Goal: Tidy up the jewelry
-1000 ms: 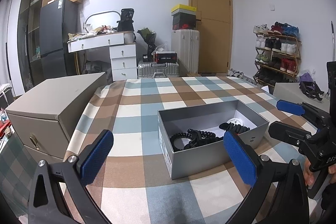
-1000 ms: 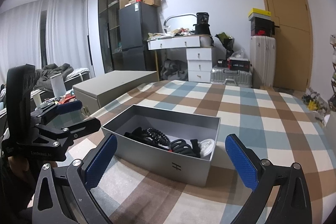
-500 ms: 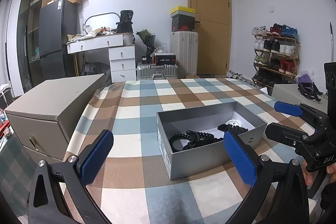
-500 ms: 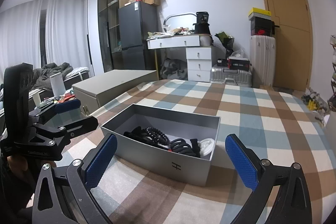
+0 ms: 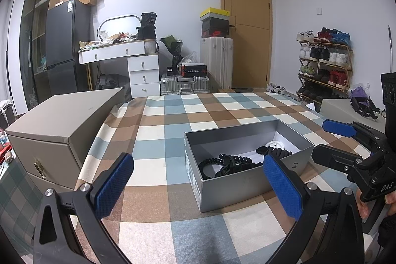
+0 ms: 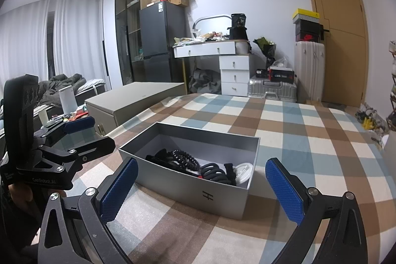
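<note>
Right wrist view, grey box (image 6: 193, 186) (contents tangled, dark), jewelry indistinct

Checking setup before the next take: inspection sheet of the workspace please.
Surface: checked cloth, flat.
Job's things: open grey box holding black coiled bands and a white round piece; beige drawer case at the left edge, shut.
Clutter: nothing seen on the cloth.
Grippers: left gripper and right gripper open, empty, short of the box.
Cables: nothing seen.
Surroundings: dresser, suitcases, shoe rack, door.
</note>
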